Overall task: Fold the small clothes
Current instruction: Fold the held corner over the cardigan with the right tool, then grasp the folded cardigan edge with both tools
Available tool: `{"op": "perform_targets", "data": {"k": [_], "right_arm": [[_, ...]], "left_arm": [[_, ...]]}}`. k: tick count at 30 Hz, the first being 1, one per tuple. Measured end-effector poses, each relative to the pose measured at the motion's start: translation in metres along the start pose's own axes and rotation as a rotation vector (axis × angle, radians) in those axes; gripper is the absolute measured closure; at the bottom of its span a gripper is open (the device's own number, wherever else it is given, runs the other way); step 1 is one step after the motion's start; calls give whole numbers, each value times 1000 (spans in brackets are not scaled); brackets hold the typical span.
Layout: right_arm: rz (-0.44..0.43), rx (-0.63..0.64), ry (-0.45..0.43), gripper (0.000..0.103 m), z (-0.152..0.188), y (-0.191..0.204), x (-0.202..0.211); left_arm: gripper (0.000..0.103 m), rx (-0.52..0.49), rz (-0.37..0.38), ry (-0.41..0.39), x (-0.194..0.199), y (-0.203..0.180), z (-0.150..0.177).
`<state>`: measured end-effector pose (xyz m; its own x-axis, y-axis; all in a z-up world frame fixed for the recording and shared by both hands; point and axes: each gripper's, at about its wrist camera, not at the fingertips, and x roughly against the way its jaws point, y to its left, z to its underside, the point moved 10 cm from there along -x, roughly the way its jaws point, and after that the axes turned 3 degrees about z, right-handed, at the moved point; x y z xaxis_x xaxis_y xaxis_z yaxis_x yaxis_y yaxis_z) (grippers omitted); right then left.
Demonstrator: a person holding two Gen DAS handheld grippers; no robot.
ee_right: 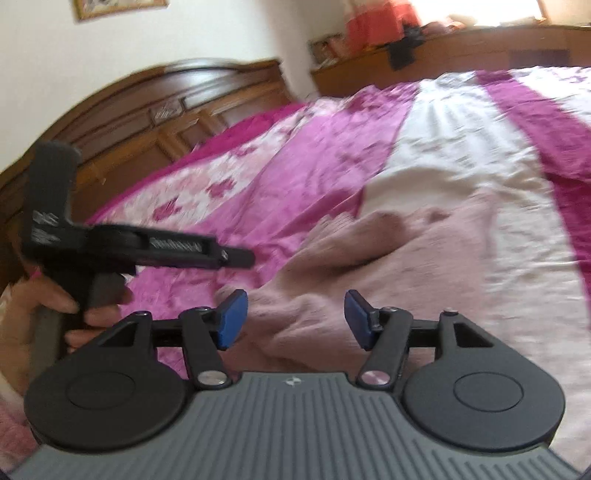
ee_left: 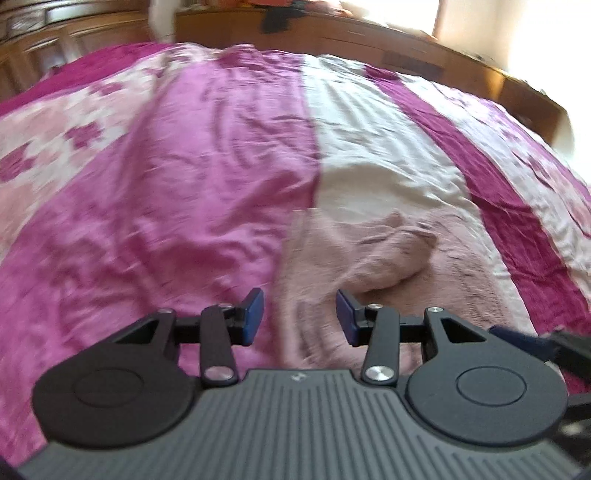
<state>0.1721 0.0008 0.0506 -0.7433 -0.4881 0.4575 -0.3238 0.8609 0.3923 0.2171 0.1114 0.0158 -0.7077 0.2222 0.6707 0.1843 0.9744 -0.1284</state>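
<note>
A fuzzy pale pink garment (ee_left: 373, 273) lies rumpled on the bed, with a raised fold near its middle. In the left wrist view my left gripper (ee_left: 300, 318) hovers open just above the garment's left edge, its blue pads (ee_left: 254, 313) empty. The right wrist view shows the same garment (ee_right: 388, 266) spread ahead and to the right. My right gripper (ee_right: 293, 319) is open over its near edge, holding nothing. To its left, a hand holds the left gripper's black body (ee_right: 122, 247) above the bedspread.
The bed is covered by a magenta, pink and cream patchwork bedspread (ee_left: 207, 155). A carved wooden headboard (ee_right: 155, 114) stands at the left, and a wooden ledge (ee_left: 332, 33) with dark and orange items runs along the far side under a bright window.
</note>
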Motion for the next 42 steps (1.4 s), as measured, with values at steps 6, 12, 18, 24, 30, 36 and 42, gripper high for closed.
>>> {"op": "perform_targets", "data": {"k": [6,12,18,24,30,36,42], "right_arm": [[128,-77,-76,34,-13,-57,24],[195,-184,-59,34,2,-100,17],[151,-258,-18,33,19,-103,-2],[109,-218,-7,33,18,-86,-9],[128,-126,4,32,23,-72,-18],[123,-146,10,31,25,-76,-19],[143,-149,14,31,25,-72,-18]], "left_arm": [[58,-135,29,40,-41,-41,-3],[58,-132,16,64,-74,-53,-1],[85,-95,-17,-8,-85,-44,-1],[88,92,-54,-84,-61,3,-17],[87,226,-102,8,-80,49,2],[76,173,-35,5,-55,34,6],[58,141,45,27,-26,11,27]]}}
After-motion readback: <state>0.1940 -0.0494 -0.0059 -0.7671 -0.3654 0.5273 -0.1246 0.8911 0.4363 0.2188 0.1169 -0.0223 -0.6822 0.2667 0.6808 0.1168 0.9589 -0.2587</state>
